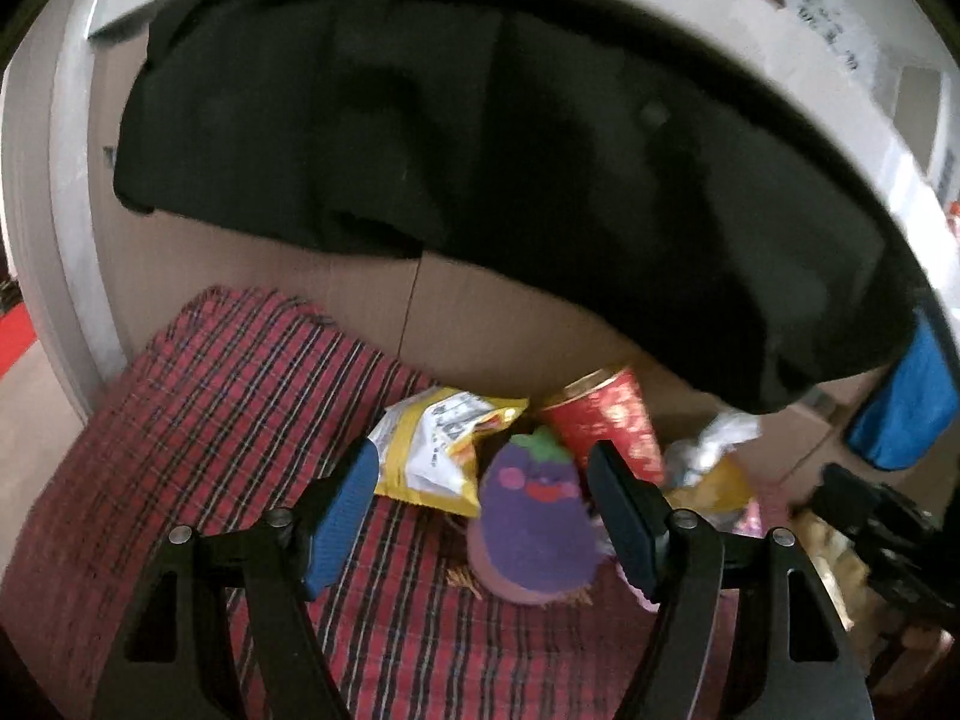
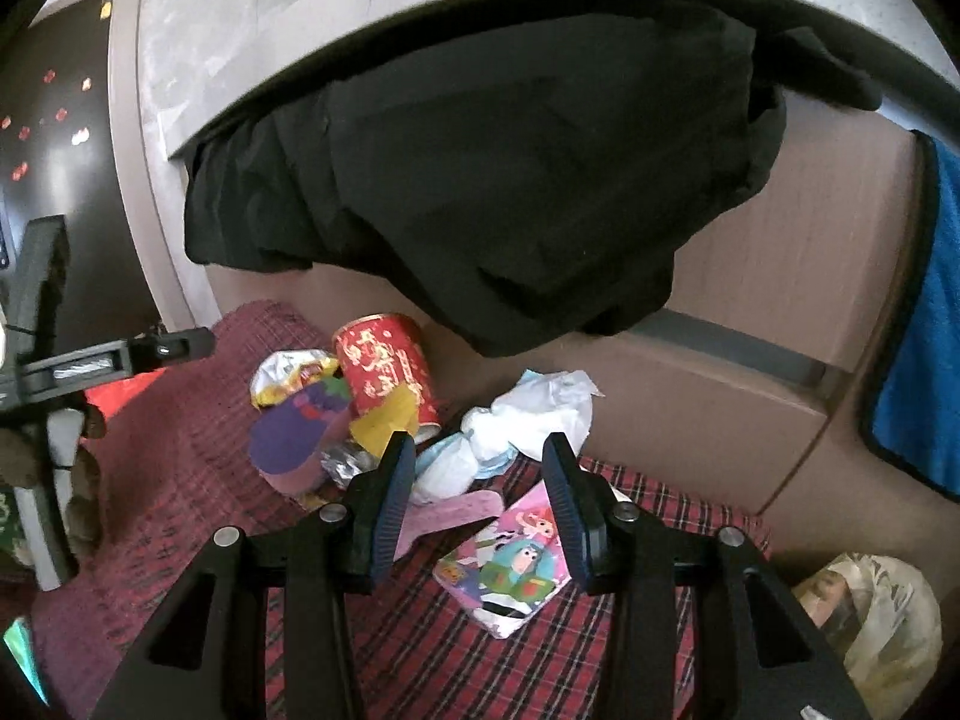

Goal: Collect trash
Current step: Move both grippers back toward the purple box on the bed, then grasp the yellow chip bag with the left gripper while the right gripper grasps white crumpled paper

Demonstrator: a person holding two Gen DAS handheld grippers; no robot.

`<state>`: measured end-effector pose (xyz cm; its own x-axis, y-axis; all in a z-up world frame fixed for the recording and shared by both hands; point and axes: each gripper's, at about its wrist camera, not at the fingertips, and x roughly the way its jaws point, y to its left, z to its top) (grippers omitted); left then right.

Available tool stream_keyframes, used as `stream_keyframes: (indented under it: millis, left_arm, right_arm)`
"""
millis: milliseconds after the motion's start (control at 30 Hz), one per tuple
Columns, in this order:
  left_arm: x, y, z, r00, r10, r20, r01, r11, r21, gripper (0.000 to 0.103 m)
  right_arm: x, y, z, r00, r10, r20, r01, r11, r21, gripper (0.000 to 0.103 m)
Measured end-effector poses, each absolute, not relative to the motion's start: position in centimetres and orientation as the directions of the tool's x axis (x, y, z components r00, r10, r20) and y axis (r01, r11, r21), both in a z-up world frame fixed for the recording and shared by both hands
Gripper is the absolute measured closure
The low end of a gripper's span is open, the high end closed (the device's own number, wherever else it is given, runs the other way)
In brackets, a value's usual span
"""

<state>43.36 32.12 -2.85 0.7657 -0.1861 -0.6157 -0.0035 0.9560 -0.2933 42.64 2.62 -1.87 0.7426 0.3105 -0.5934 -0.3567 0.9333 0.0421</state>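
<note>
Trash lies on a red plaid cloth (image 1: pixel 228 396). A yellow snack bag (image 1: pixel 441 447), a red paper cup (image 1: pixel 606 426) on its side and crumpled white tissue (image 1: pixel 717 441) sit by a purple eggplant slipper (image 1: pixel 531 525). My left gripper (image 1: pixel 480 516) is open, its jaws either side of the slipper, holding nothing. In the right wrist view the red cup (image 2: pixel 387 369), the slipper (image 2: pixel 297 438), white tissue (image 2: pixel 528 420) and a cartoon packet (image 2: pixel 510 564) show. My right gripper (image 2: pixel 477 507) is open and empty, just short of the tissue, above the packet.
A black garment (image 1: pixel 480 150) hangs over the brown furniture back (image 2: pixel 780 276) behind the trash. A blue towel (image 2: pixel 924 348) hangs at the right. A clear plastic bag (image 2: pixel 870 624) lies at the lower right. The left gripper's body (image 2: pixel 78 354) shows at the left.
</note>
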Motion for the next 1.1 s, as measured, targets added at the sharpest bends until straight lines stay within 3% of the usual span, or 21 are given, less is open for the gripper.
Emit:
stream_keyframes:
  millis: [167, 400, 433, 467, 500, 767, 933, 1033, 1100]
  left_arm:
    - [47.3, 32.1, -6.0, 0.732, -0.097, -0.675, -0.107, 0.961, -0.255, 0.031]
    - [49.7, 34.3, -9.5, 0.673, -0.103, -0.732, -0.236, 0.908, -0.345, 0.033]
    - [49.5, 34.1, -9.2, 0.671, -0.100, -0.735, -0.234, 0.912, -0.337, 0.038]
    - [49.3, 34.0, -8.9, 0.673, -0.104, -0.732, -0.225, 0.915, -0.336, 0.060]
    - [49.1, 33.9, -8.4, 0.678, -0.110, -0.727, -0.212, 0.918, -0.336, 0.071]
    - [43.6, 31.5, -3.0, 0.778, -0.083, -0.622, -0.126, 0.950, -0.284, 0.071]
    - [40.2, 29.8, -1.7, 0.790, -0.065, -0.609, -0.123, 0.957, -0.263, 0.071]
    - [39.0, 29.5, -1.6, 0.795, -0.084, -0.601, -0.109, 0.954, -0.278, 0.071]
    - [38.5, 29.2, -1.8, 0.792, -0.099, -0.602, -0.105, 0.950, -0.294, 0.071]
  right_arm:
    - [42.8, 1.6, -2.9, 0.737, 0.301, -0.605, -0.350, 0.936, 0.040, 0.062]
    - [43.0, -0.2, -3.7, 0.734, 0.306, -0.606, -0.351, 0.935, 0.047, 0.062]
    - [43.1, -0.2, -3.7, 0.736, 0.306, -0.604, -0.349, 0.936, 0.048, 0.062]
    - [43.4, -0.2, -3.7, 0.739, 0.304, -0.601, -0.345, 0.937, 0.049, 0.062]
    - [43.8, 0.0, -3.7, 0.742, 0.301, -0.599, -0.340, 0.939, 0.051, 0.062]
    - [48.8, 1.2, -6.0, 0.697, 0.335, -0.634, -0.237, 0.942, 0.237, 0.061]
    - [49.7, 2.5, -7.2, 0.685, 0.372, -0.627, -0.213, 0.925, 0.316, 0.060]
    - [49.9, 3.7, -7.3, 0.678, 0.383, -0.628, -0.220, 0.920, 0.324, 0.060]
    - [51.2, 4.7, -8.1, 0.645, 0.344, -0.682, -0.174, 0.936, 0.307, 0.060]
